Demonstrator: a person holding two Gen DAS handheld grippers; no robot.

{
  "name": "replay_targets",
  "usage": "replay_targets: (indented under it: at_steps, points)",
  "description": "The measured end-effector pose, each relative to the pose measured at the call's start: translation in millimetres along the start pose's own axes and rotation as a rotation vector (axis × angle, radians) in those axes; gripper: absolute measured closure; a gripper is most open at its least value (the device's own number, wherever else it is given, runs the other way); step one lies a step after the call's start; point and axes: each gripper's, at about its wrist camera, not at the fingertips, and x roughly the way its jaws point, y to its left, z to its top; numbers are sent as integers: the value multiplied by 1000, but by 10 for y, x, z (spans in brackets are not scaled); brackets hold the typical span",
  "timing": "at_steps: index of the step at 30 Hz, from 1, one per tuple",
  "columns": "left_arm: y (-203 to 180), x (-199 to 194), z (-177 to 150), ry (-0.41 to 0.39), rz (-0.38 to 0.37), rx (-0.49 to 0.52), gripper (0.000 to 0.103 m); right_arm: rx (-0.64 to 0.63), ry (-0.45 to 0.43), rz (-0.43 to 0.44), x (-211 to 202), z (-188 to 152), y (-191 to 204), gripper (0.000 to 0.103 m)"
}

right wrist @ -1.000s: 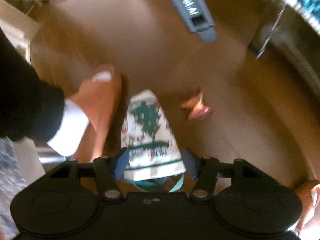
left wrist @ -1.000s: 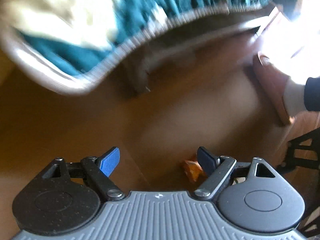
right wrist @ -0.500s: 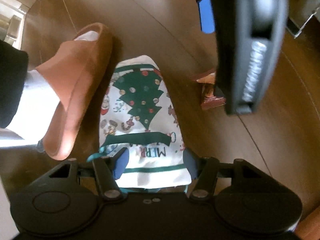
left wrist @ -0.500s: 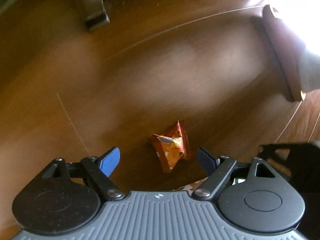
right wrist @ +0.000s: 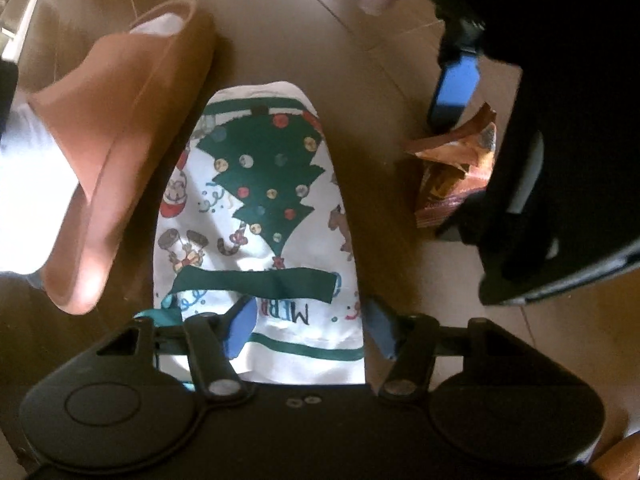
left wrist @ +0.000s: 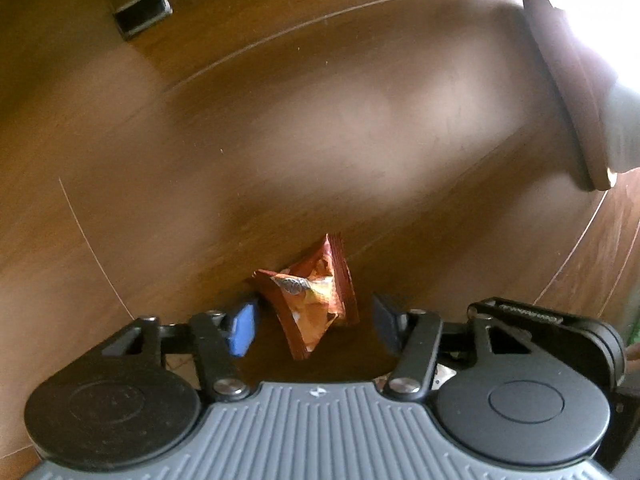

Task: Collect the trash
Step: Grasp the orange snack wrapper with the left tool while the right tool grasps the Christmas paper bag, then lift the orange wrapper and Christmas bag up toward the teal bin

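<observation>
Snack wrapper [left wrist: 316, 300]: orange-red, crumpled foil, lying on the wooden floor [left wrist: 280, 128]. Position: between the two fingers of the left gripper [left wrist: 314, 326], apparently touching neither pad. Long axis runs from the end nearest the camera, between the pads, up and slightly rightward to a pointed corner facing away from the gripper; a second crimped edge juts toward the blue left pad [left wrist: 242, 330].

Left gripper: jaws spread wide, straddling the wrapper, low over the floor.

Step in hand, as judged: final approach for the pick-up. The wrapper is framed but not yet pinched. The next move calls for lowering a little if the pads are not at floor level, then closing across the wrapper's short width so the foil bunches between the pads rather than sliding out forward.

Right gripper [right wrist: 306, 330]: jaws parted around the top of a white Christmas-print bag [right wrist: 260, 208] with a green tree and "MERR" lettering. The left pad overlaps the fabric; whether the fingers truly pinch it cannot be told. A teal cord shows beside the left finger.

Bag: hangs or lies beside the wrapper, near it but apart; likely the receptacle.

Farther out: brown slipper [right wrist: 120, 128] over a white sock, next to the bag; a dark furniture leg [left wrist: 136, 4] well beyond the wrapper.
</observation>
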Motion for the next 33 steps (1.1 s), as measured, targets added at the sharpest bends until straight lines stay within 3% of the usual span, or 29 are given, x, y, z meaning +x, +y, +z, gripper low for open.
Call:
replay_targets:
  at_steps: [1,2,3,6,9,17,23,33]
  points:
    - [-10,1,3,0,3,5,49,-7,1,-7,2,1,8,47]
    - [-40,-10,-16,-4,9,11,58,-11,-1,-18,-2,4,20,50]
    - [-45,-16,-36,-8,12,15,66,-9,-5,-33,-10,3,15,60]
    - [-73,-74,-69,-18,16,9,70,19,2,-24,-26,15,-33,85]
    - [-71,-153,-59,-41,18,12,71,41,5,-7,-78,33,-102,93]
    - [237,-623,-140,-107,32,-61,70,190,17,-21,-482,-39,-330,97]
    - [441,-1123,-249,-169,69,-106,70,272,-4,-105,-971,-111,-513,99]
    - [726,-2197,-540,-317,146,-179,70,275,-136,-282,-1992,-160,-521,99]
